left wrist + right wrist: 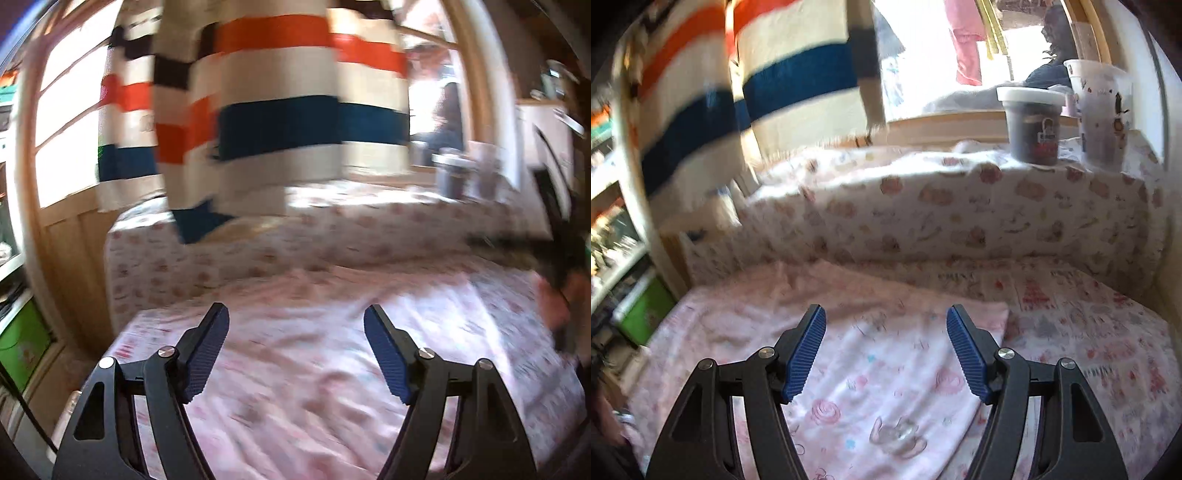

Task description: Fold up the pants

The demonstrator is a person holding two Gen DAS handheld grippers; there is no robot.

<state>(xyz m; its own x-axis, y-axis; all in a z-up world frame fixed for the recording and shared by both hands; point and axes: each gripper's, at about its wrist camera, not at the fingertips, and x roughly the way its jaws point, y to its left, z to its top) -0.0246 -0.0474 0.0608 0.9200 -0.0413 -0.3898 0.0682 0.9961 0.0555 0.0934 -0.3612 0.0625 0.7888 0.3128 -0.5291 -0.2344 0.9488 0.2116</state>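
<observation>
Both grippers, left (296,325) and right (886,325), hang open and empty over the pink pants (886,398). A one-layer pinch could undo the fold.

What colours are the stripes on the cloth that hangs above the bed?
Orange, blue, dark and cream stripes on the hanging cloth, clearest in the left wrist view.

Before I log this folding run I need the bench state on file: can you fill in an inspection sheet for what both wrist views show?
Surface: bed with printed sheet, patterned bolster along the back.
Job's things: pink printed pants lying flat, folded edge towards the right.
Clutter: dark tub and clear cup on the sill.
Grippers: left gripper open, empty; right gripper open, empty, above the pants.
Cables: dark cord at left edge.
Surroundings: striped blanket hanging, green box, window.
</observation>
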